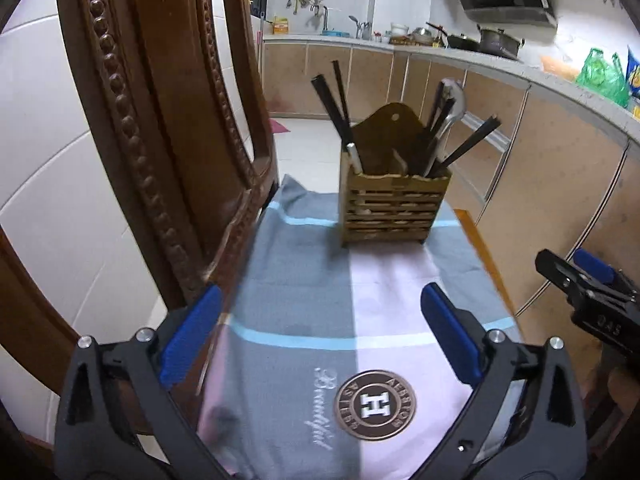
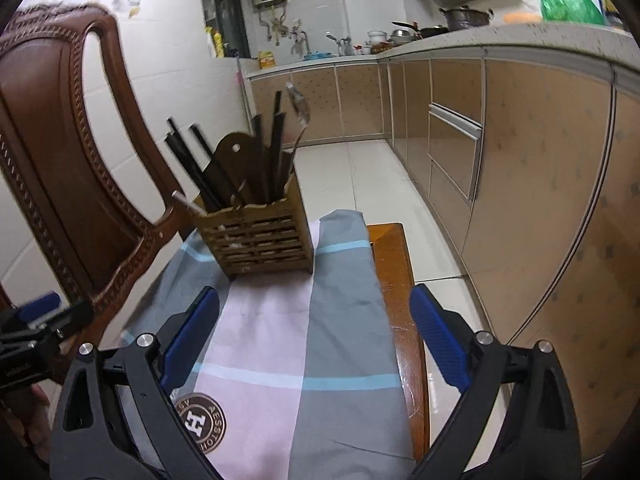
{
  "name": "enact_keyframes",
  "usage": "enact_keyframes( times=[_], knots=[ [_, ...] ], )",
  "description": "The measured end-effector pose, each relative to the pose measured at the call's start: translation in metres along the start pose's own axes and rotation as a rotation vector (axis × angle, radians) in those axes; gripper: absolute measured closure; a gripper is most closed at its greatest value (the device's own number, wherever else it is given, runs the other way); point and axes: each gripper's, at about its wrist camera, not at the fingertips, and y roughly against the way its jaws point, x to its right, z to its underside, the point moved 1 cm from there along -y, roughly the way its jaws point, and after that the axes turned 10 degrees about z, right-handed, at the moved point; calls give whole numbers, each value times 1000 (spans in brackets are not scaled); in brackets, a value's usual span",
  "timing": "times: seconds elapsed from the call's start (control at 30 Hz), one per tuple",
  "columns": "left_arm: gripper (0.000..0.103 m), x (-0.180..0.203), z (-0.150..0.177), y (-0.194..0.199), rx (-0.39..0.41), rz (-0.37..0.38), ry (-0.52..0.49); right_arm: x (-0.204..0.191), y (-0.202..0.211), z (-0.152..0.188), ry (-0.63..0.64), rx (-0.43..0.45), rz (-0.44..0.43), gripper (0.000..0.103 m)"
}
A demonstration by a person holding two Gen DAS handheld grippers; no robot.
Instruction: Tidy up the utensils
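Note:
A slatted wooden utensil holder (image 1: 390, 208) (image 2: 260, 236) stands on a grey and pink checked cloth (image 1: 320, 320) (image 2: 280, 340) spread over a chair seat. Black chopsticks (image 1: 332, 104) (image 2: 192, 160) and a metal spoon (image 1: 452, 116) (image 2: 300, 108) stick out of it; a short metal handle (image 1: 354, 156) leans at its left corner. My left gripper (image 1: 320, 304) hangs open over the cloth in front of the holder, nothing between its blue pads. My right gripper (image 2: 314, 308) is open too, above the cloth's right side, and shows at the right edge of the left wrist view (image 1: 576, 276).
A carved wooden chair back (image 1: 160, 120) (image 2: 60, 152) rises close on the left. The seat's bare wooden edge (image 2: 394, 280) runs along the right, with tiled floor (image 2: 380, 200) and kitchen cabinets (image 2: 540, 200) beyond. The far counter (image 1: 400, 40) holds pots and bags.

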Motion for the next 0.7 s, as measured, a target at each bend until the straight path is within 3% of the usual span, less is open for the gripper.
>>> enact_keyframes(
  times=[0.1,0.7],
  knots=[
    [5,-6,-1,2,-5,33,38,-4,2,4,14,-16,11,6],
    [4,4,-3,-9,-19,73,19,-3,-1,12,31,-31,46,6]
  ],
)
